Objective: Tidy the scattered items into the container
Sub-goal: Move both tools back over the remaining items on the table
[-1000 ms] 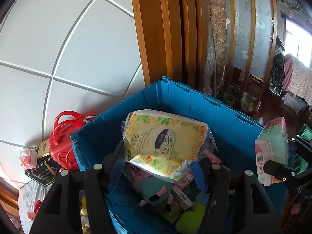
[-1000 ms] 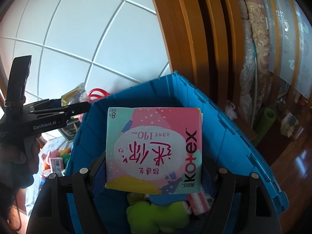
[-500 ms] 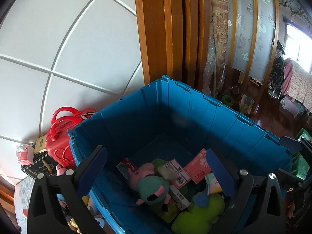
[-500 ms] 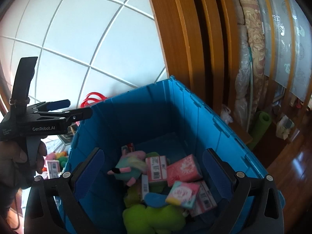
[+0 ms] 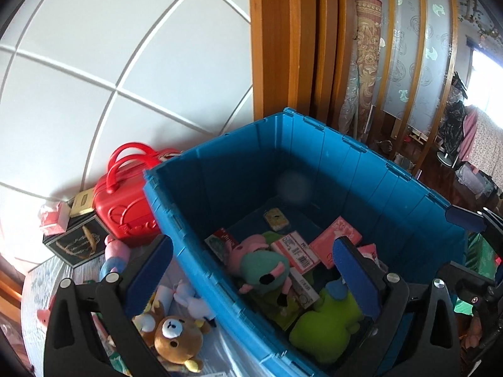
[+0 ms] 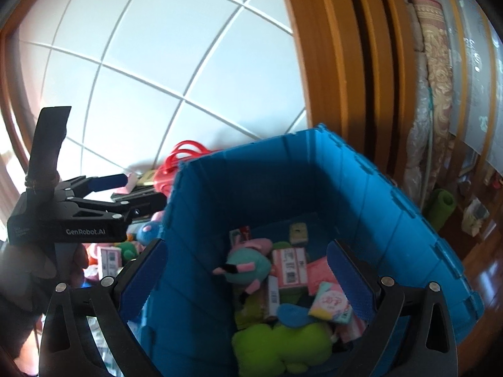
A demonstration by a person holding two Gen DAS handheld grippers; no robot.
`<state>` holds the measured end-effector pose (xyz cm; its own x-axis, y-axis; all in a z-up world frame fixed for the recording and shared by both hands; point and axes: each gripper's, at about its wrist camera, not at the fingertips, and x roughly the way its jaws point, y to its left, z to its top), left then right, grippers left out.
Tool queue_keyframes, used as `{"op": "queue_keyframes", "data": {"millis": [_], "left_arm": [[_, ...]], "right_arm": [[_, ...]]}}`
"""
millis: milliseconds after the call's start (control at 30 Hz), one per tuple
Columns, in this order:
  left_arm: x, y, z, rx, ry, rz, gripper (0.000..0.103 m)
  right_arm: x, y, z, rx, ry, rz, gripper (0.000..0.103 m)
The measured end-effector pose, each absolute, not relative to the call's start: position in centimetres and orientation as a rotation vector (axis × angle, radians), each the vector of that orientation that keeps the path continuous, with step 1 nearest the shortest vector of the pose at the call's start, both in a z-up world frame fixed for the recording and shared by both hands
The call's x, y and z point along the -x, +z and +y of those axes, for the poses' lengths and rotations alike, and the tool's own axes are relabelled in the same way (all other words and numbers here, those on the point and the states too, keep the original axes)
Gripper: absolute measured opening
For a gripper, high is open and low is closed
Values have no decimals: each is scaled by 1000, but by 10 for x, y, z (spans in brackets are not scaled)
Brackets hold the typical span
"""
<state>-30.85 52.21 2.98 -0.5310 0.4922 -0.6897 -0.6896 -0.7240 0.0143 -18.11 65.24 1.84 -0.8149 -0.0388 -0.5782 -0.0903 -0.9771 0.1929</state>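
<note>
The blue crate loses its near corner below the frame; its wall hides the red case's right side; box labels stay unreadable.

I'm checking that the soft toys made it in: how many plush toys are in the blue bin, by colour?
Pink-and-teal plush: 1
Lime-green plush: 1
Total: 2 in the blue bin. The blue piece on the green one may be part of it.

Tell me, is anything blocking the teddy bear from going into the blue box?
Only the blue box's own near wall stands between: the teddy bear lies outside, right beside it, so it must be lifted over the rim. The top is open. The left gripper is empty above.
</note>
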Motion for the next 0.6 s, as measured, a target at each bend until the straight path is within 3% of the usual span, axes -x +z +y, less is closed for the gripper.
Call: {"op": "queue_keyframes", "data": {"millis": [600], "left_arm": [[253,24,274,1006,2445,197,103]], "right_arm": [[151,27,464,1008,3050,229,103]]}}
